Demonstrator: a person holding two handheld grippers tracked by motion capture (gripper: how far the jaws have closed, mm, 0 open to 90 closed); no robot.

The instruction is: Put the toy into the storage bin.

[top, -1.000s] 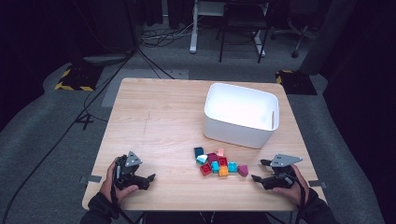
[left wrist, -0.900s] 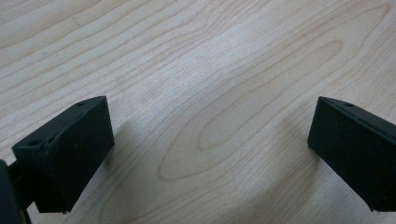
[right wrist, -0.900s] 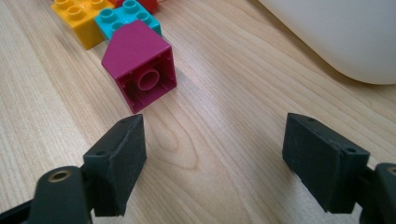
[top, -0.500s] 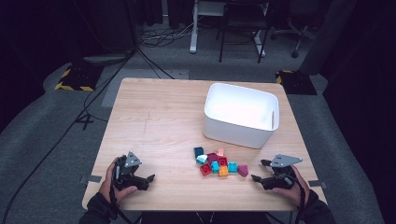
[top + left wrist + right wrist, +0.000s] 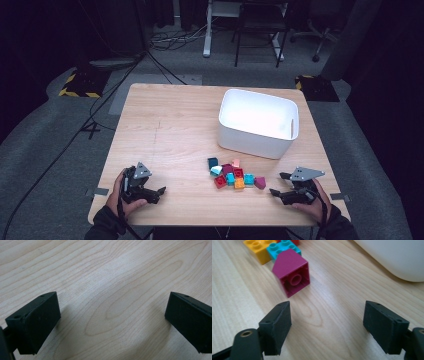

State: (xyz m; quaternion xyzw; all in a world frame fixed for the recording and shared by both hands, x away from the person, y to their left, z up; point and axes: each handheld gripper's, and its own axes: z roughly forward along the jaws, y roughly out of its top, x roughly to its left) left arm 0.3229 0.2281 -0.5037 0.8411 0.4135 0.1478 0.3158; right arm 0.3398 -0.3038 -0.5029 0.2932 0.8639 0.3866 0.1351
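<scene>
Two grippers rest at the near edge of the surface [image 5: 165,125], and neither holds anything yet. Your right gripper [image 5: 281,186] sits at the near right with its jaws spread wide, pointing left at the heap of bricks [image 5: 232,173] that lies just near of the white bin [image 5: 258,122]. Closest to those jaws is the magenta brick [image 5: 291,273], tipped on its side with its hollow underside facing you, touching the teal brick [image 5: 283,248] and beside the yellow brick [image 5: 259,247]. Your left gripper [image 5: 159,192] waits at the near left, jaws also apart over bare wood, well apart from the heap. This looks like the approach before a first pick. Next, you likely need to slide the right gripper forward and left until the magenta brick sits between the jaws, then close squarely on its flat sides.
</scene>
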